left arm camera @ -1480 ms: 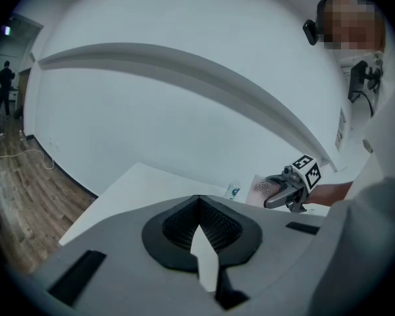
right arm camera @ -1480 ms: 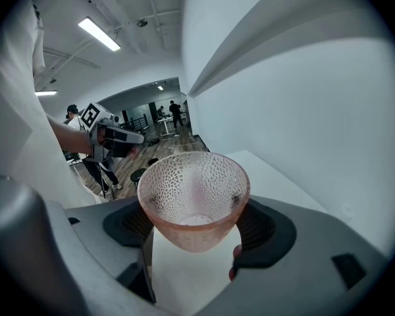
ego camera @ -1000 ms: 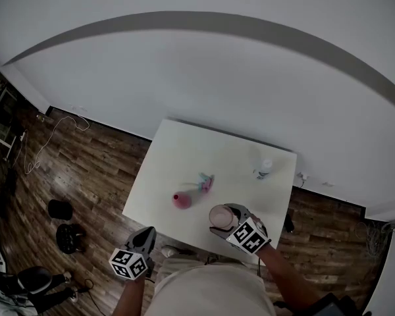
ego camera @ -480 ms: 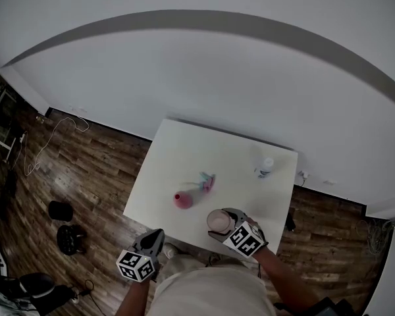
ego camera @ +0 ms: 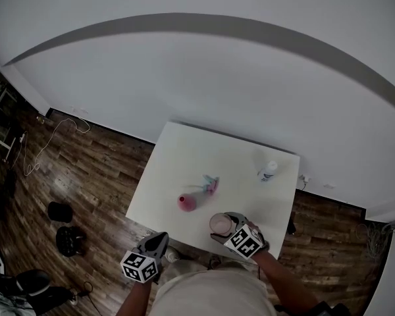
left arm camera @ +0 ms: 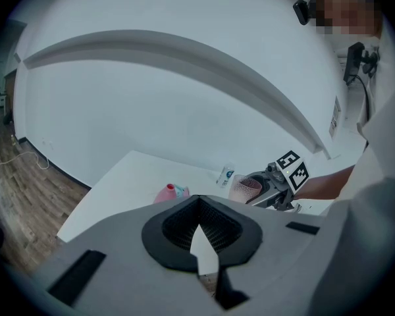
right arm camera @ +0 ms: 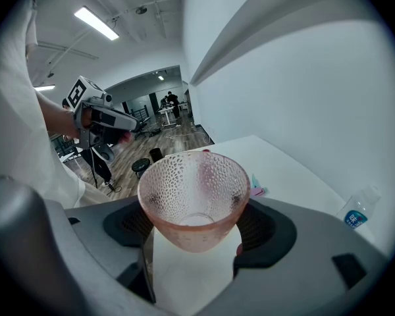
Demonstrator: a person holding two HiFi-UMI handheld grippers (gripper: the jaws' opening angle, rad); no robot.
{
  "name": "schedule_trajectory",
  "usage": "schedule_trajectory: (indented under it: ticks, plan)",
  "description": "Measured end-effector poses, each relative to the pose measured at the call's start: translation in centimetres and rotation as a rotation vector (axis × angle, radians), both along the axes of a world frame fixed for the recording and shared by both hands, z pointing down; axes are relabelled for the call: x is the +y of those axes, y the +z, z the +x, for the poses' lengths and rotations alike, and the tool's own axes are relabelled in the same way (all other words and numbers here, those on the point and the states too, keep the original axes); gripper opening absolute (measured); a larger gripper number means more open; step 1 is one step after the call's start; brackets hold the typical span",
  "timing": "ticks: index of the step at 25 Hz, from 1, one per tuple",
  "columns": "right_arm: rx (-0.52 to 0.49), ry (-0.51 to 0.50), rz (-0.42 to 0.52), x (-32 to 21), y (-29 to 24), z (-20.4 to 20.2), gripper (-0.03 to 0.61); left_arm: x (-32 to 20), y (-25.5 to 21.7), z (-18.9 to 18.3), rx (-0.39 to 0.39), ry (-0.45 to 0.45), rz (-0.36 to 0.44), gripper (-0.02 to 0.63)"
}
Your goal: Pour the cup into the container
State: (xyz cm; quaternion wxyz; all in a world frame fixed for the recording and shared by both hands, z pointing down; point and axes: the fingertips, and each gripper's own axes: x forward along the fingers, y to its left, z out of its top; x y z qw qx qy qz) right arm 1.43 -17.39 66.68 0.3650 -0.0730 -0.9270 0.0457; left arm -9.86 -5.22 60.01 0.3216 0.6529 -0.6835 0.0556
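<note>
A pink dimpled glass cup (right arm camera: 194, 196) stands upright between the jaws of my right gripper (right arm camera: 196, 228), which is shut on it. From the head view, the cup (ego camera: 219, 223) and right gripper (ego camera: 228, 228) hover at the table's near edge, right of a pink container (ego camera: 186, 202) on the white table (ego camera: 184, 157). My left gripper (ego camera: 157, 242) hangs off the near edge, left of the cup, jaws together and holding nothing. The left gripper view shows its closed jaws (left arm camera: 199, 206), the container (left arm camera: 166, 193) and the cup (left arm camera: 245, 188) beyond.
A small plastic bottle (ego camera: 267, 170) stands near the table's far right corner. A small teal and pink item (ego camera: 210, 184) lies just beyond the container. Wooden floor surrounds the table, with dark gear (ego camera: 64, 226) and a cable (ego camera: 49, 140) at the left. A white wall rises behind.
The right gripper with the cup has drawn slightly back toward the near table edge. The left gripper has shifted a little to the right.
</note>
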Motion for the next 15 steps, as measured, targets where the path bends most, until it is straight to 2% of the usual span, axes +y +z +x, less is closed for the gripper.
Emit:
schedule_trajectory:
  ticks: [15]
  plan:
    - [0.022, 0.016, -0.011, -0.4, 4.0, -1.5, 0.374, 0.0, 1.2, -0.2, -0.007, 0.028, -0.05, 0.011]
